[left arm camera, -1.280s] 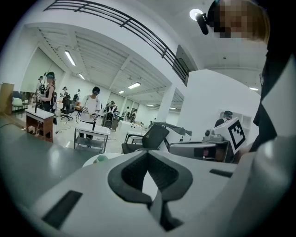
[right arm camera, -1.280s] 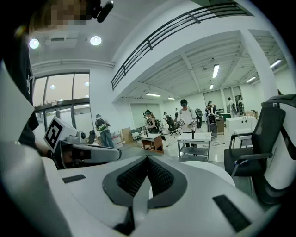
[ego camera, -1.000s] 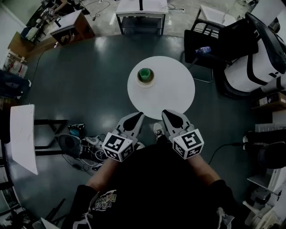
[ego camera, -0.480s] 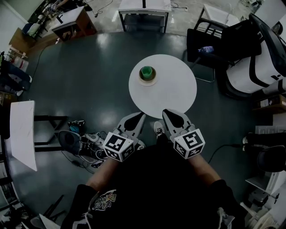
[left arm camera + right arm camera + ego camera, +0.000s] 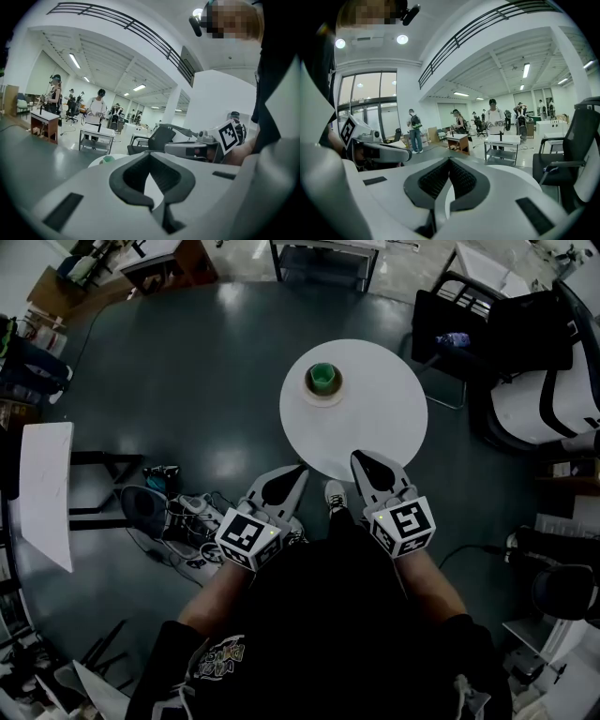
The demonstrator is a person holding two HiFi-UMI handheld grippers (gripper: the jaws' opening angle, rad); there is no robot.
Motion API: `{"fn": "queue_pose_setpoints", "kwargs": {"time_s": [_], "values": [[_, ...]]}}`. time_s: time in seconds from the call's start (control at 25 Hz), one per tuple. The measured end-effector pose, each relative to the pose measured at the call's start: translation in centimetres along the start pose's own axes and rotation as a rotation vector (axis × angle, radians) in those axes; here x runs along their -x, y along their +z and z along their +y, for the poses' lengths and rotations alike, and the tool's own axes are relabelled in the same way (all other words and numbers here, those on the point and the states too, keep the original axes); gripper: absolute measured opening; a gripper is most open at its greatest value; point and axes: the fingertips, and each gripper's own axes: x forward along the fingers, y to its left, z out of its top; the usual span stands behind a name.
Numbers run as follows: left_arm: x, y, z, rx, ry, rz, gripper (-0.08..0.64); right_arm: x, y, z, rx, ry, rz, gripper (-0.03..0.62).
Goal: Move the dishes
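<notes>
A green cup (image 5: 323, 377) stands on a small pale saucer (image 5: 323, 396) on the far left part of a round white table (image 5: 375, 423). The left gripper view shows the cup (image 5: 108, 159) small and far beyond the jaws. My left gripper (image 5: 298, 469) and right gripper (image 5: 360, 457) are held side by side at the table's near edge, well short of the cup. Both are shut with nothing in them: the jaw tips meet in the left gripper (image 5: 150, 153) view and in the right gripper (image 5: 450, 159) view.
A black office chair (image 5: 487, 324) stands close to the table's right side, with a white machine (image 5: 544, 395) behind it. Cables and gear (image 5: 178, 521) lie on the dark floor at my left, beside a white board (image 5: 45, 502). Desks and several people fill the background.
The head view has shifted: the table and cup sit a little higher and further right. Both grippers stay shut, side by side at the near edge.
</notes>
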Motion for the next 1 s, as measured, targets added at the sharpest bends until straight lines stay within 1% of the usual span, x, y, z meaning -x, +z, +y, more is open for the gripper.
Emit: {"fn": "queue_pose_setpoints", "kwargs": {"time_s": [0.24, 0.48, 1.0], "values": [[-1.6, 0.0, 0.9, 0.003, 0.024, -0.007, 0.006, -2.5, -0.3, -2.0, 0.025, 0.029, 0.002, 0.021], [-3.2, 0.2, 1.5, -0.007, 0.036, -0.010, 0.006, -5.3, -1.0, -4.0, 0.033, 0.052, 0.027, 0.021], [-6.0, -0.7, 3.8, 0.049, 0.106, 0.002, 0.006, -12.1, -3.0, -8.5, 0.065, 0.113, 0.105, 0.021]]}}
